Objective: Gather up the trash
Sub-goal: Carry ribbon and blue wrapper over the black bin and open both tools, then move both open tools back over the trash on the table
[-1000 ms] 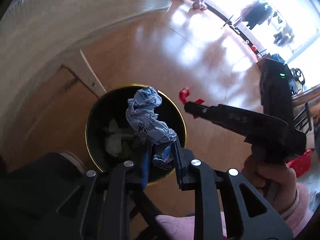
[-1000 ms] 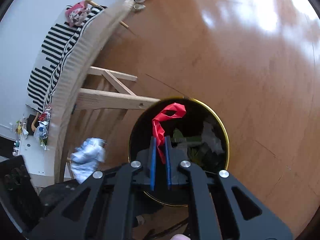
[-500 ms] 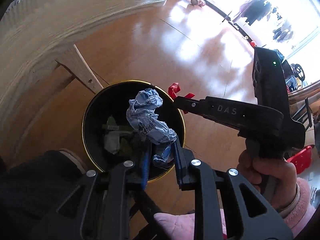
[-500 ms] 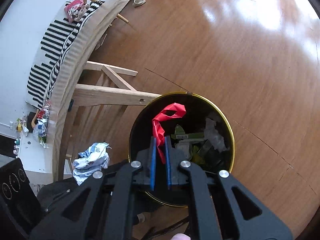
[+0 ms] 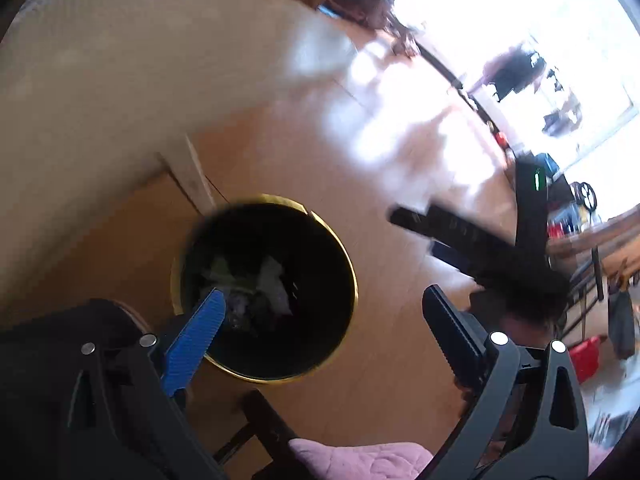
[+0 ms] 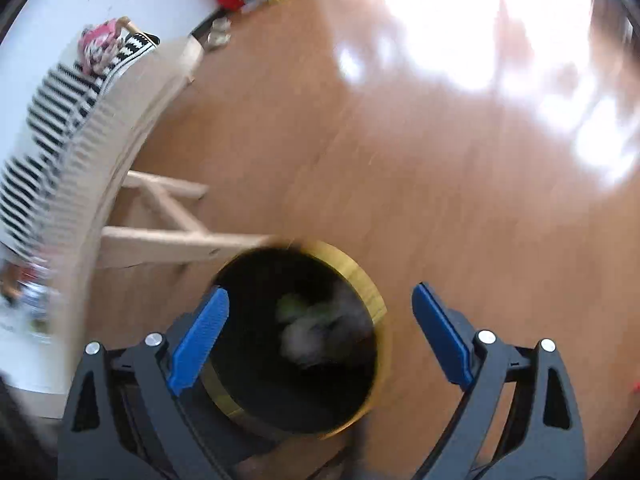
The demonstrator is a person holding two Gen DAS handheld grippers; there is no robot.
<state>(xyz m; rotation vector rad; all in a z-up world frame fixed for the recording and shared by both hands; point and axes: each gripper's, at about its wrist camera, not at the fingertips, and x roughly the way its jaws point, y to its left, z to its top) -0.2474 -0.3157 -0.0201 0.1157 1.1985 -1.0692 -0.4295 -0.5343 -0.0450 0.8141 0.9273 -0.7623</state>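
A black trash bin with a gold rim (image 5: 347, 256) stands on the wooden floor, also in the right wrist view (image 6: 362, 276). Crumpled trash (image 5: 272, 280) lies inside it; it also shows blurred in the right wrist view (image 6: 316, 328). My left gripper (image 5: 320, 308) is open and empty above the bin's near side. My right gripper (image 6: 320, 308) is open and empty above the bin. The right gripper's black body (image 5: 472, 240) shows to the right of the bin in the left wrist view.
A light wooden table (image 5: 120, 80) with slanted legs (image 6: 168, 236) stands to the left of the bin. A black-and-white striped cloth (image 6: 52, 112) lies on it. Furniture and a red item (image 5: 584, 356) stand at the far right. Both views are motion-blurred.
Both grippers have opened wide. The blue-white crumpled wrapper has left the left gripper and the red strip has left the right gripper. Both grippers have shifted.
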